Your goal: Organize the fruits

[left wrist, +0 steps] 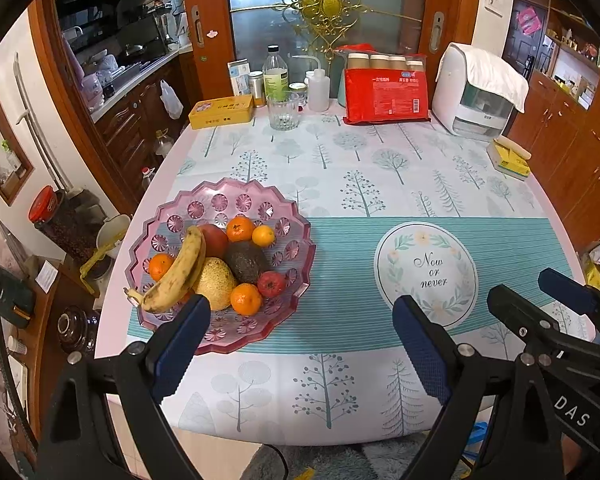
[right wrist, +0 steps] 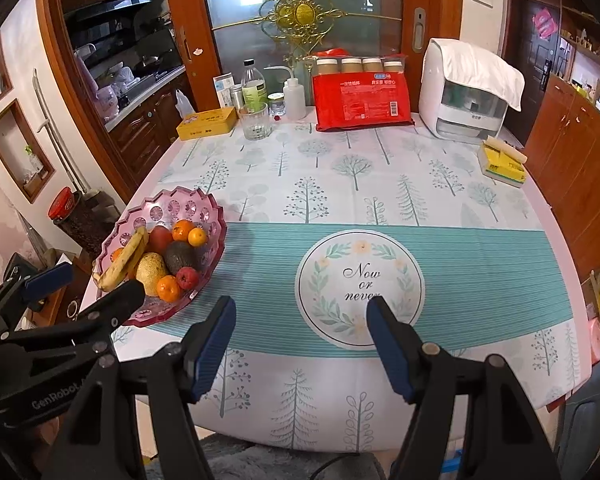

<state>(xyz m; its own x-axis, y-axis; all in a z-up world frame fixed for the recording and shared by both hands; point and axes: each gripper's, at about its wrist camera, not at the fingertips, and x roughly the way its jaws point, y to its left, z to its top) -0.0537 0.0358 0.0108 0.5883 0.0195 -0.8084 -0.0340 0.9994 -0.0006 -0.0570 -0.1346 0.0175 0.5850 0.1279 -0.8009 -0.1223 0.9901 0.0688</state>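
Banana (left wrist: 178, 270) lies across the fruit in pink bowl (left wrist: 296, 248), stem toward bowl's near rim. Left gripper (left wrist: 300, 344) and right gripper (right wrist: 302, 344) gape apart, empty, near bowl.

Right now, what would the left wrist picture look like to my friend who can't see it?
A pink bowl holding a banana, small oranges, an avocado and other fruit sits on a tree-patterned tablecloth. The left claw is open and empty in front of it, and the right claw shows at the right edge.
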